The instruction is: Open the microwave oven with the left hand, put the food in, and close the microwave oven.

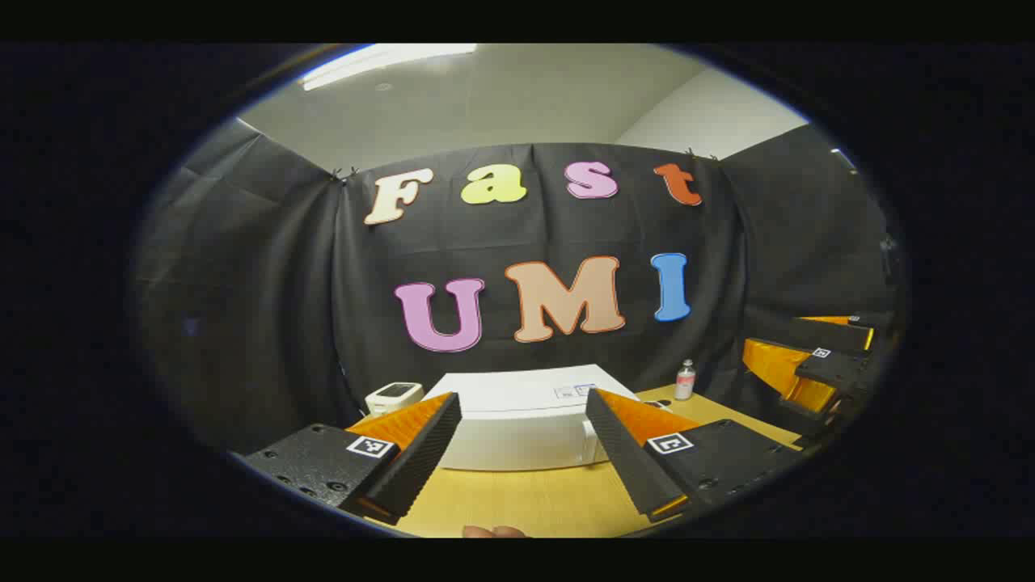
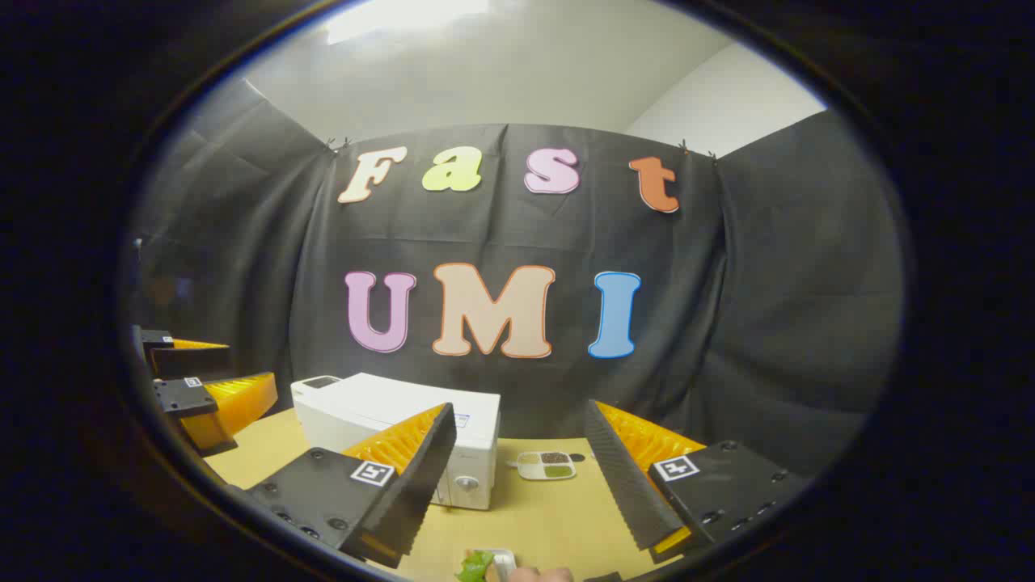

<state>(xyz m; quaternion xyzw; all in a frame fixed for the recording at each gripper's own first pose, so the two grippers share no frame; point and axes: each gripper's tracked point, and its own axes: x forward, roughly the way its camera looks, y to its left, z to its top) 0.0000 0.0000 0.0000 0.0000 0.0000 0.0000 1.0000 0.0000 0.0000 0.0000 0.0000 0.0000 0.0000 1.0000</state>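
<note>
The microwave oven (image 1: 517,424) stands shut on the far middle of the wooden surface (image 1: 525,501), its door side turned toward your right; in the right gripper view the same microwave oven (image 2: 404,424) lies left of centre, with a round knob low on its near right corner. The food (image 2: 477,566), something leafy on a pale dish, sits at the near edge of the surface, just below your right gripper (image 2: 521,485), with a fingertip of a hand (image 2: 542,575) beside it.

Your left gripper (image 1: 524,453) hovers above the near surface, aimed straight at the oven, jaws spread wide and holding nothing; this alignment probably suits the opening step, which falls to this hand. Your right gripper likewise has its jaws spread and empty, poised over the food, likely so that it can pick the dish up once the door swings clear. Each gripper also appears at the margin of the other's view: the right gripper (image 1: 808,368) at far right, the left gripper (image 2: 202,388) at far left.

Farther out, a compartmented tray (image 2: 547,465) lies right of the oven, a small bottle (image 1: 685,380) stands near the back wall, and a small white device (image 1: 394,396) sits left of the oven. The task appears not yet begun.
</note>
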